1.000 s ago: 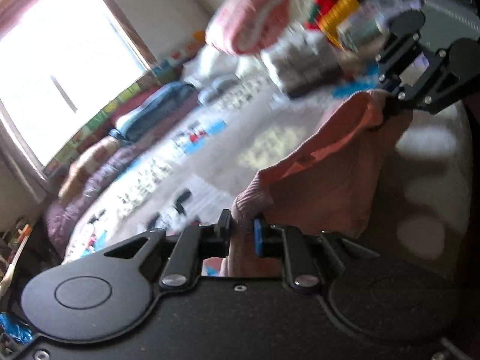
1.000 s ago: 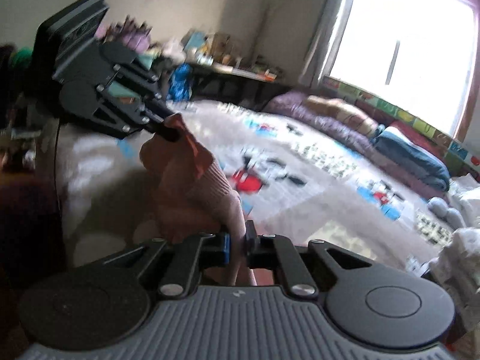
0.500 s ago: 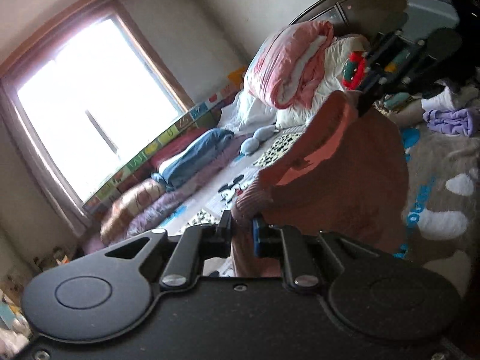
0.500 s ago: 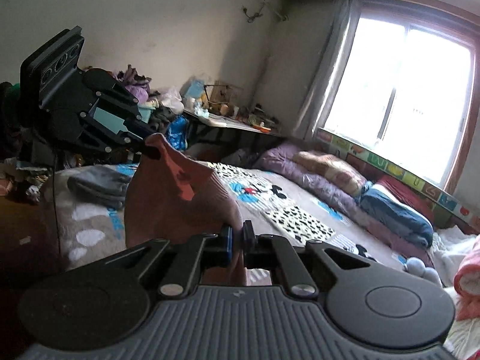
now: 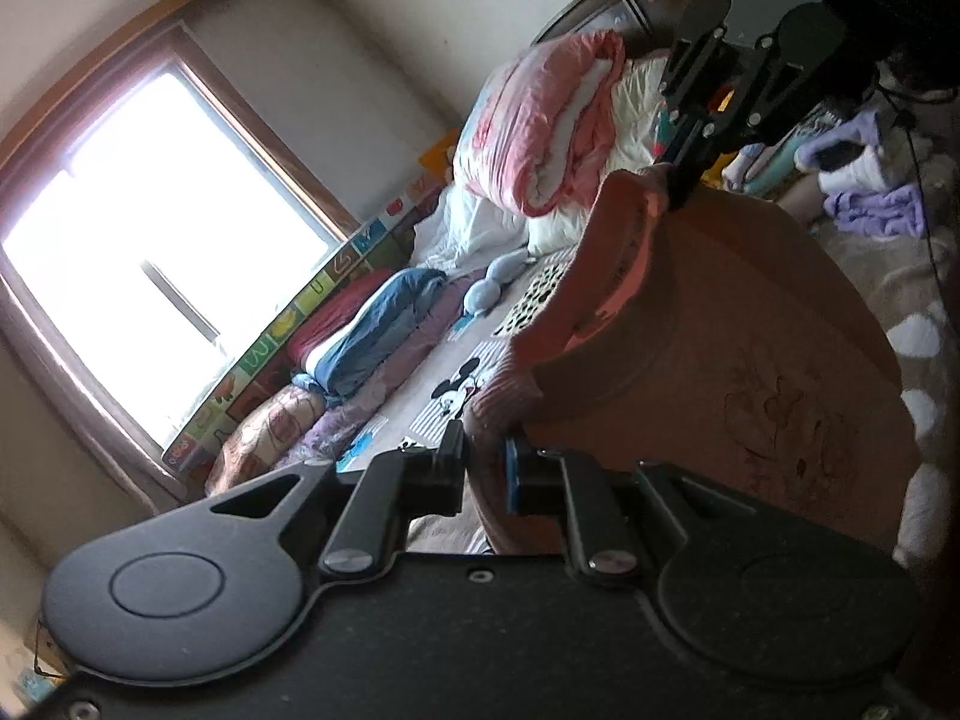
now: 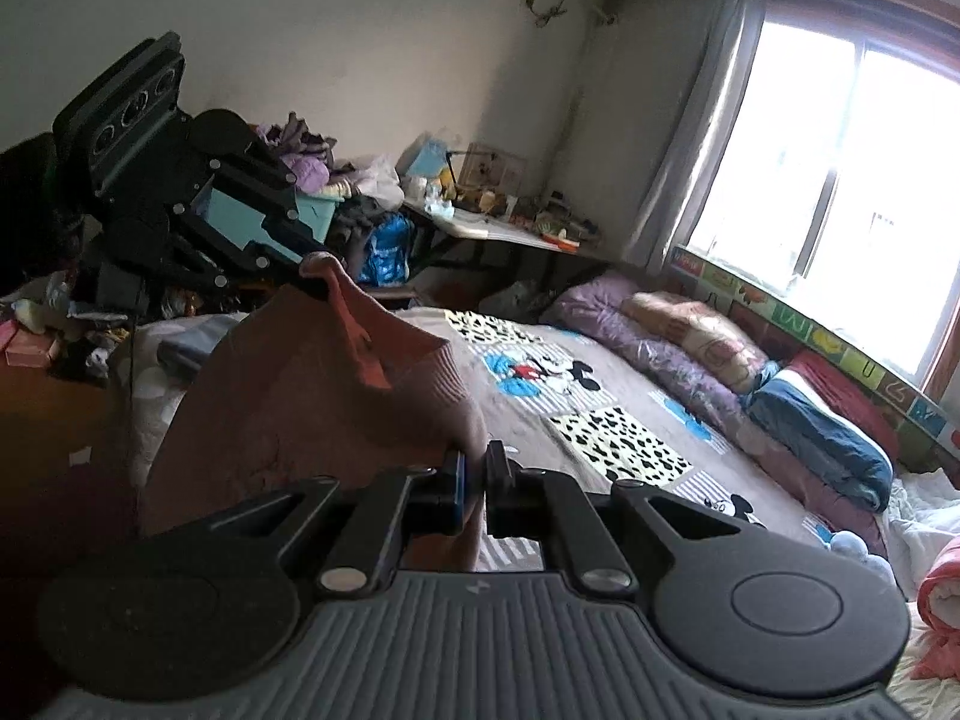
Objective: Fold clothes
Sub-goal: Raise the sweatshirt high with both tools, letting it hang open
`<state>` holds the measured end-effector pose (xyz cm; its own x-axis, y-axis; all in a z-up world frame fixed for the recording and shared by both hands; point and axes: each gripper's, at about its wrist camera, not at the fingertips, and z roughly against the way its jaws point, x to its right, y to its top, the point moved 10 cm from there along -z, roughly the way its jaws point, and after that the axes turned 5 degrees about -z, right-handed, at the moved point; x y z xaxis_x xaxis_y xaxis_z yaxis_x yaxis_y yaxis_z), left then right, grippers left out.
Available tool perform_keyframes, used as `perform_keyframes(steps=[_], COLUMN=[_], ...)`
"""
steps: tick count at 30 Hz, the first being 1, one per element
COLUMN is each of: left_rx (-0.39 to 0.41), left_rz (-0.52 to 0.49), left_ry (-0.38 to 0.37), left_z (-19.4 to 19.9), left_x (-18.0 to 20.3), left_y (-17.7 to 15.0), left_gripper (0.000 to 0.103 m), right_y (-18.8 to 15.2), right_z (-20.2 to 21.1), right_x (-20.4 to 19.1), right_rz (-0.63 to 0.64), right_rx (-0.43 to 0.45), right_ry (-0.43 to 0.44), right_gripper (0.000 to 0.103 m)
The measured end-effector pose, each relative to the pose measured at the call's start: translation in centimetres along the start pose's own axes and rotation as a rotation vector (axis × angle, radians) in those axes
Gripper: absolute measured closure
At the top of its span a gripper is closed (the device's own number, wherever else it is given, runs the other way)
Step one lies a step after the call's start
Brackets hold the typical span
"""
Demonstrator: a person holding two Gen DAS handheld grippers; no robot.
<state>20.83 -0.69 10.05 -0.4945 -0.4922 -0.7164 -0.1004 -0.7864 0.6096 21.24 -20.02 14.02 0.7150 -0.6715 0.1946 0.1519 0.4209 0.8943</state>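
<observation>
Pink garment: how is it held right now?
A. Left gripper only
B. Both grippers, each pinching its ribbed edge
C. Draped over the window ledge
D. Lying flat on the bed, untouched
B: the left gripper and the right gripper are each shut on the pink garment, which hangs between them above the bed.

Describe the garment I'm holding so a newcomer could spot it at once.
Start at the bed with the cartoon-mouse cover. Hanging in the air above it, stretched between the left claw and right claw, is the salmon-pink garment. Its ribbed hem is clamped at both ends; nothing else is held aloft.
</observation>
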Motion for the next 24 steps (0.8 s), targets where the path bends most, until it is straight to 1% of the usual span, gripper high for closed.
perform_keyframes(steps=[1, 4, 8, 10, 11, 14, 16, 18, 19, 22, 23, 24], left_rx=[-0.007, -0.041, -0.082, -0.100, -0.108, -0.129, -0.142, -0.145, -0.148, -0.140, -0.132, -0.125], left_rz=[-0.005, -0.024, -0.051, -0.053, -0.042, -0.035, -0.005, 0.041, 0.050, 0.044, 0.032, 0.017], left_ry=[-0.003, 0.008, 0.056, 0.088, 0.100, 0.145, 0.169, 0.169, 0.164, 0.136, 0.128, 0.121], left_z=[-0.6, -4.0, -9.5, -12.4, -13.8, -17.5, -19.7, -21.3, -22.1, -22.9, -22.7, -22.5], left_x=[-0.2, -1.6, -4.6, -6.5, -7.4, -10.0, -11.4, -12.2, -12.2, -11.4, -11.1, -10.8], left_y=[-0.1, -0.5, -1.1, -1.1, -0.9, -0.4, -0.2, -0.3, -0.5, -1.0, -1.0, -0.9], left_gripper=[0.092, 0.092, 0.092, 0.092, 0.092, 0.092, 0.092, 0.092, 0.092, 0.092, 0.092, 0.092], right_y=[0.1, 0.3, 0.7, 1.1, 1.5, 3.5, 4.4, 4.0, 3.4, 0.8, -0.2, -1.2], right_z=[-0.8, -3.8, -8.0, -10.3, -11.1, -13.2, -14.3, -15.3, -15.9, -18.0, -18.7, -19.5], right_x=[0.7, 3.0, 7.2, 10.1, 11.5, 16.1, 18.5, 19.4, 19.4, 17.7, 16.8, 15.9], right_rz=[-0.003, 0.003, 0.003, -0.011, -0.012, -0.048, -0.088, -0.117, -0.135, -0.118, -0.105, -0.091], right_rx=[-0.006, -0.023, -0.034, -0.031, -0.025, 0.015, 0.039, 0.049, 0.045, 0.017, 0.001, -0.015], right_ry=[-0.005, -0.026, -0.071, -0.116, -0.145, -0.230, -0.256, -0.253, -0.235, -0.176, -0.148, -0.121], right_gripper=[0.095, 0.095, 0.096, 0.096, 0.099, 0.099, 0.099, 0.099, 0.099, 0.098, 0.094, 0.080])
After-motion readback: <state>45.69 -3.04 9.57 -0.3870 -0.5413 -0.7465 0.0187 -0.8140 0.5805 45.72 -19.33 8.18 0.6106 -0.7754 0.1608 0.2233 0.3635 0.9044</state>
